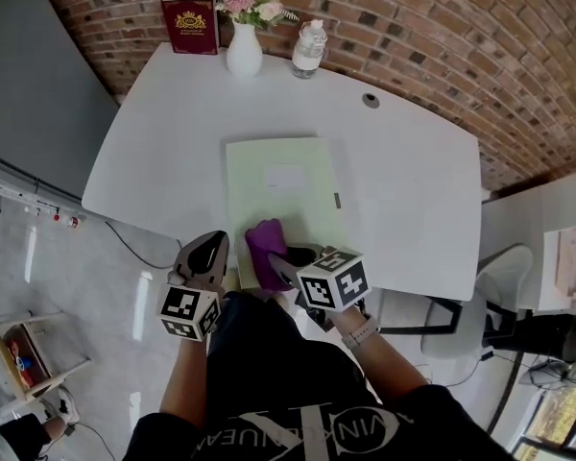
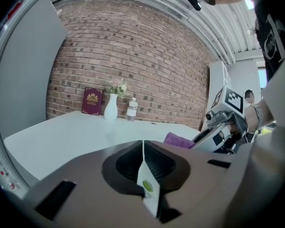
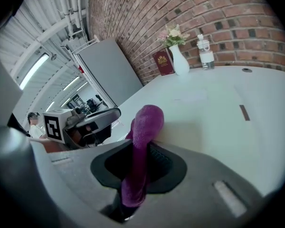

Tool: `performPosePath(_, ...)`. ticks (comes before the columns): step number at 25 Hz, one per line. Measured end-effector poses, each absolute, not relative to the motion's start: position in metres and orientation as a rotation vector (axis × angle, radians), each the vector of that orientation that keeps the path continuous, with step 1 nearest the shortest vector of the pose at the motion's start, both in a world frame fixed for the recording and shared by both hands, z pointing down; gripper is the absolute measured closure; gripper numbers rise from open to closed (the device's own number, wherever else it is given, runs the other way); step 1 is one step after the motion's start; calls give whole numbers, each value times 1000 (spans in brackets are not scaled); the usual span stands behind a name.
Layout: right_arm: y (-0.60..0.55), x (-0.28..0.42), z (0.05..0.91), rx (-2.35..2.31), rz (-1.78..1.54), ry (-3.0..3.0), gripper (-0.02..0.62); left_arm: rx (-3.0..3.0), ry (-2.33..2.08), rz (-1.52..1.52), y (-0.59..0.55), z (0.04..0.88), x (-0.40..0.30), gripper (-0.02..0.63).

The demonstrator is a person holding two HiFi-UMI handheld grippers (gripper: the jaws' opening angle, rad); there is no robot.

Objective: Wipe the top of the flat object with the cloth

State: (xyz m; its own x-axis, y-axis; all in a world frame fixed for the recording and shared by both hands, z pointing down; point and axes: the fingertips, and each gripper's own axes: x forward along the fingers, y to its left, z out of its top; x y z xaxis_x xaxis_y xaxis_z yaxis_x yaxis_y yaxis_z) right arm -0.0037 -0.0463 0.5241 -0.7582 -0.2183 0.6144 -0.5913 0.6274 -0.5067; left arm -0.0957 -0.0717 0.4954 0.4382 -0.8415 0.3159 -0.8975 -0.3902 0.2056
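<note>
White table [image 1: 163, 152] below a brick wall: a purple cloth [image 3: 143, 127] is clamped in the right gripper [image 3: 141, 148] at the near edge of the pale green folder [image 1: 283, 185]. To its left, the left gripper [image 2: 143, 151] is closed on nothing. Wiping is judged barely begun, with nearly all the folder left. The red book's [image 1: 190, 23] gold lettering cannot be read.

Your cloth [image 1: 266, 250] is fuzzy fabric; your folder [image 1: 269, 209] looks like matt paper, the counter [image 1: 163, 152] smooth; at twelve o'clock the vase [image 1: 244, 54] is glossy.
</note>
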Motion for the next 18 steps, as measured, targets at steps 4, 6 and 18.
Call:
performPosePath(4, -56, 23, 525, 722, 990, -2332, 532, 2378, -1442, 245, -75, 495, -83, 592)
performPosePath(6, -60, 39, 525, 771, 998, -2323, 532, 2392, -1426, 250, -77, 494, -75, 592)
performPosePath(18, -78, 127, 530, 1018, 963, -2241, 532, 2453, -1351, 281, -82, 490, -40, 591)
